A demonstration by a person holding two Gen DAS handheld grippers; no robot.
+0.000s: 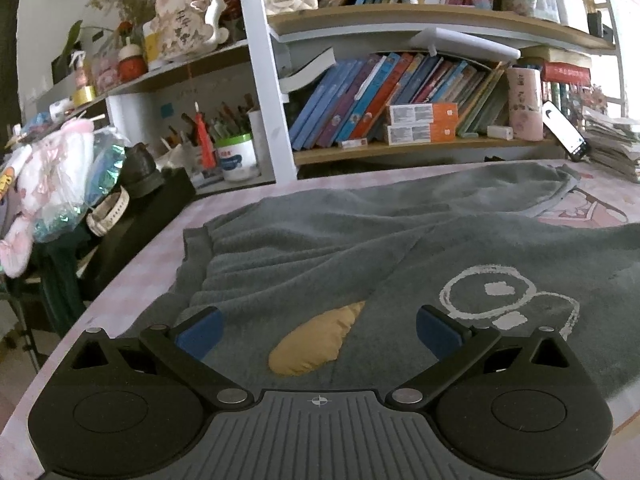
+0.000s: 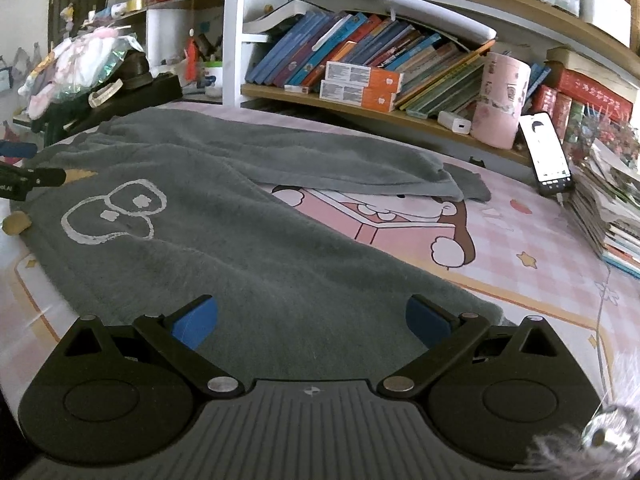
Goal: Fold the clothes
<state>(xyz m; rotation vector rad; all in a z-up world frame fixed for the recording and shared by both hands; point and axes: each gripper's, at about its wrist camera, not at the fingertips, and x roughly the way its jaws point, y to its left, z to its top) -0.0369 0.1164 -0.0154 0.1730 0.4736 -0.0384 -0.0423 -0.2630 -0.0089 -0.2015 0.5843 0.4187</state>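
1. Both of your tools are released right now: the left hand-held gripper and the right hand-held gripper each have their blue pads spread wide with nothing between them, hovering just over the fuzzy grey garment with the white outline cartoon print.
2. That garment lies spread across the pink checked cartoon mat on the tabletop, print side up, with one long sleeve stretched out on the far side of the print.
3. My guess is you're about to pick up the near edge. Pinch only the top layers and grab both sides evenly so the fold lands straight.
4. Watch the mustard yellow cloth patch just beside the print; it sits between your left pads, so don't snag it by itself.
5. The room's cluttered: crowded bookshelf beyond the sleeve, a propped black phone and a paper stack past the garment's right side. Keep the fold away from those.
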